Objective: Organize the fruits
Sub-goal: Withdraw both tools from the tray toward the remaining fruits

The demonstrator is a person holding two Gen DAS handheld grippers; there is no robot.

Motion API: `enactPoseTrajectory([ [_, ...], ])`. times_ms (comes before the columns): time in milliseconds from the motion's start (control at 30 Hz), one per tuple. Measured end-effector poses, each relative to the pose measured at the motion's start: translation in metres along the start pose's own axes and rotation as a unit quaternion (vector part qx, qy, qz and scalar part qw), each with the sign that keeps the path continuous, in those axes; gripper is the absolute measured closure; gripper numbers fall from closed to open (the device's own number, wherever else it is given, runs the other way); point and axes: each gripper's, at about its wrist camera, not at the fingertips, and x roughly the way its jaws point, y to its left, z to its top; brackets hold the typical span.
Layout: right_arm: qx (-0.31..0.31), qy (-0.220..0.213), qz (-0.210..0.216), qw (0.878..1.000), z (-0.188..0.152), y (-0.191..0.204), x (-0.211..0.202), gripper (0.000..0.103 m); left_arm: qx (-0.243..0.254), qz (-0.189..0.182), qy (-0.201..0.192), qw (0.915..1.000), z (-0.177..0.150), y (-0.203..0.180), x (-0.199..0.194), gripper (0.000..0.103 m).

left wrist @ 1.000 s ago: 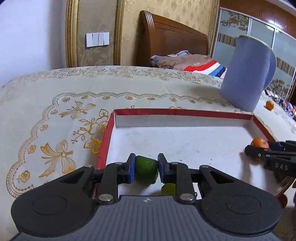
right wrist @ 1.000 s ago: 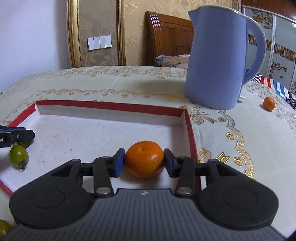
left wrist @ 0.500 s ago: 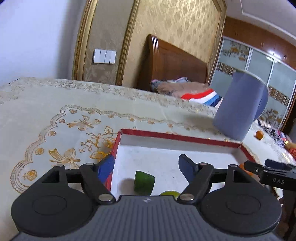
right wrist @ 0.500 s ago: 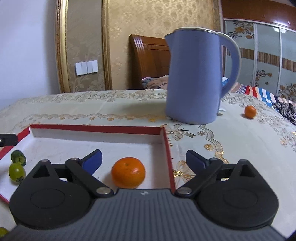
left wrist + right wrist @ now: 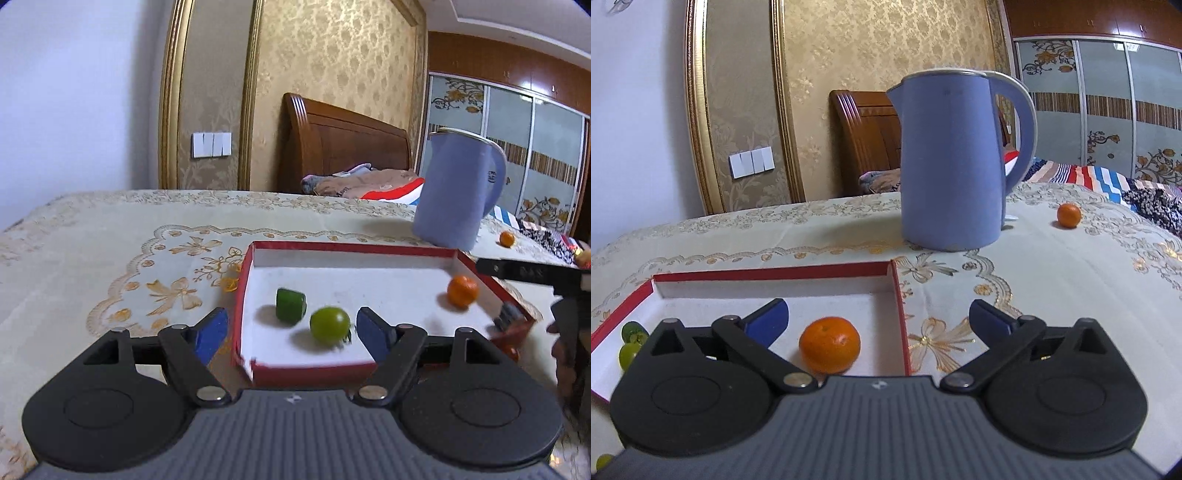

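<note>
Left gripper (image 5: 291,328) spread wide, pinching nothing; its jaws straddle the red tray's (image 5: 243,280) near-left corner wall. Dark green fruit (image 5: 290,306) and round green fruit (image 5: 330,325) lie loose inside. Orange (image 5: 829,344) at five o'clock in the tray; right gripper (image 5: 879,317), jaws just opening, grips nothing. Blue kettle (image 5: 951,162) towers at one o'clock; another orange (image 5: 1069,215) sits near the table's far edge.

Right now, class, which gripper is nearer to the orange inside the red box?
Right. The right gripper has the orange lying just ahead between its open jaws; the left gripper sits at the box's opposite end, by the green fruits.
</note>
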Motion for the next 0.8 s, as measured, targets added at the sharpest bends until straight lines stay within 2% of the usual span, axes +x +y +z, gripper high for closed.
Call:
enactPoseTrajectory([
  [133, 0.011, 0.001, -0.007, 1.0, -0.005, -0.005, -0.012, 0.0, -0.005, -0.008, 0.017, 0.9998, -0.015, -0.003, -0.015, 0.017],
  [267, 0.028, 0.018, -0.008, 0.999, -0.015, -0.013, -0.028, 0.0, -0.007, -0.011, 0.033, 0.9994, -0.031, -0.006, -0.023, 0.017],
  [400, 0.03, 0.003, -0.005, 1.0, -0.03, -0.02, -0.058, 0.0, -0.02, -0.028, 0.043, 0.9985, -0.038, -0.005, -0.026, 0.017],
  [533, 0.059, -0.008, 0.003, 0.998, -0.043, -0.033, -0.08, 0.0, -0.005, -0.032, 0.05, 0.9983, -0.043, -0.013, -0.031, 0.017],
  [667, 0.088, -0.018, 0.004, 0.996, -0.046, -0.043, -0.085, 0.0, 0.008, -0.021, 0.066, 0.9975, -0.049, -0.022, -0.031, 0.017],
  [800, 0.08, -0.004, 0.004, 0.997, -0.045, -0.041, -0.08, 0.0, 0.023, -0.016, 0.072, 0.997, -0.052, -0.028, -0.031, 0.017],
])
